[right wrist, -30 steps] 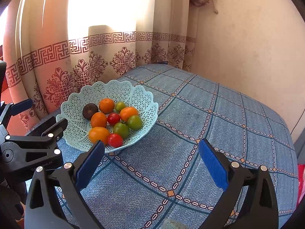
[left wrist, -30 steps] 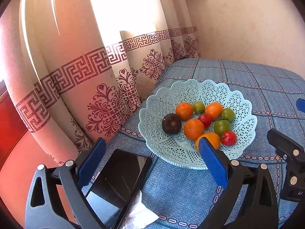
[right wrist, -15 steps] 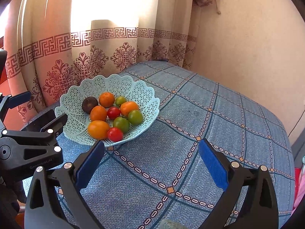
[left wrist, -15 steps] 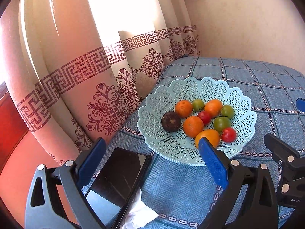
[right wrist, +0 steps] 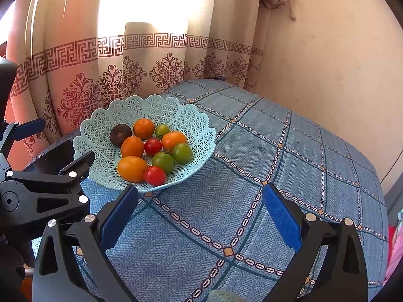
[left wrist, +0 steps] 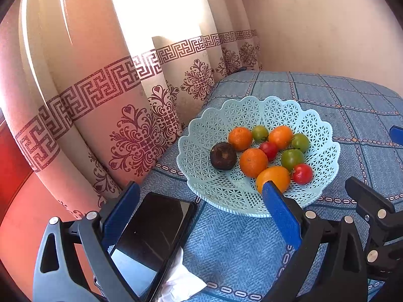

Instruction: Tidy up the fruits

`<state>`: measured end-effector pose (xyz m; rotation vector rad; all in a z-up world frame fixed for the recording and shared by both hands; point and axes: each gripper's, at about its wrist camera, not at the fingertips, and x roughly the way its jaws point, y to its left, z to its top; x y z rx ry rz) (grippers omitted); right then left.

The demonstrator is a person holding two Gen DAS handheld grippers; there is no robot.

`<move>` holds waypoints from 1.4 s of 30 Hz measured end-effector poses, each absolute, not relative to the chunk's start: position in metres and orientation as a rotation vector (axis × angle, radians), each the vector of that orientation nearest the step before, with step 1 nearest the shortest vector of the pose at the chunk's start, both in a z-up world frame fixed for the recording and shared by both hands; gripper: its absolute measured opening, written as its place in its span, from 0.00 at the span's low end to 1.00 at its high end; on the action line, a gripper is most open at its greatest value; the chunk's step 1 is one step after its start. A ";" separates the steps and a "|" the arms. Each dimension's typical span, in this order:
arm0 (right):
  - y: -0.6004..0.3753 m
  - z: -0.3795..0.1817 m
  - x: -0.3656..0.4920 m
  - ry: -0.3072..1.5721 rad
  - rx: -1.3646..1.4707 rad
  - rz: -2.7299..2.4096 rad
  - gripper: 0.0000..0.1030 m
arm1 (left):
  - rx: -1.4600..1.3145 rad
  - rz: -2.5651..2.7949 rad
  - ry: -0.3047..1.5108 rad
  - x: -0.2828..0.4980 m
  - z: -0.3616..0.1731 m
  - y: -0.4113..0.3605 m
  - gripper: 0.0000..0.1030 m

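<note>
Pale turquoise plastic lattice forms the scalloped fruit basket (left wrist: 201,146), which sits on a blue checked tablecloth (right wrist: 289,163) covering the worktop; in the left wrist view it fills the middle right of the frame, in the right wrist view the middle left. All the fruit lies inside it, bunched together. A dark brown round fruit (left wrist: 223,156) lies at the left of the heap, touching an orange (left wrist: 240,138) and near a second orange (left wrist: 253,162). A third orange (left wrist: 280,137) lies toward the far side, and a fourth, more yellow-orange fruit (left wrist: 273,179) lies nearest the camera. Three green tomatoes (left wrist: 292,158) and two red tomatoes (left wrist: 302,173) fill the gaps between them.

The left gripper (left wrist: 199,196) hangs over the near left edge of the worktop, its jaws spread wide with nothing between them; its right blue pad overlaps the basket's near rim in the picture. Between the fingers, at the lower left, lies a black phone (left wrist: 153,236) with a crumpled white tissue (left wrist: 181,284) beside it. The right gripper (right wrist: 200,197) is at the bottom of its own frame, jaws likewise wide and empty, above bare cloth just right of the basket. A patterned curtain (right wrist: 151,70) hangs behind the worktop and a plain cream wall (right wrist: 327,63) fills the upper right.
</note>
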<state>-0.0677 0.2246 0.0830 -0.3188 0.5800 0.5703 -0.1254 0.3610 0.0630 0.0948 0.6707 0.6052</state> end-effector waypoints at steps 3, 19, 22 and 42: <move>0.225 0.083 -0.068 0.578 -0.321 0.571 0.95 | 0.094 0.603 0.671 -0.125 0.062 0.361 0.96; 0.228 0.085 -0.070 0.575 -0.324 0.573 0.95 | 0.091 0.606 0.666 -0.127 0.064 0.363 0.96; 0.227 0.085 -0.070 0.575 -0.323 0.574 0.95 | 0.090 0.607 0.666 -0.127 0.064 0.363 0.96; 0.226 0.083 -0.067 0.621 -0.295 0.618 0.95 | 0.088 0.609 0.664 -0.128 0.063 0.363 0.96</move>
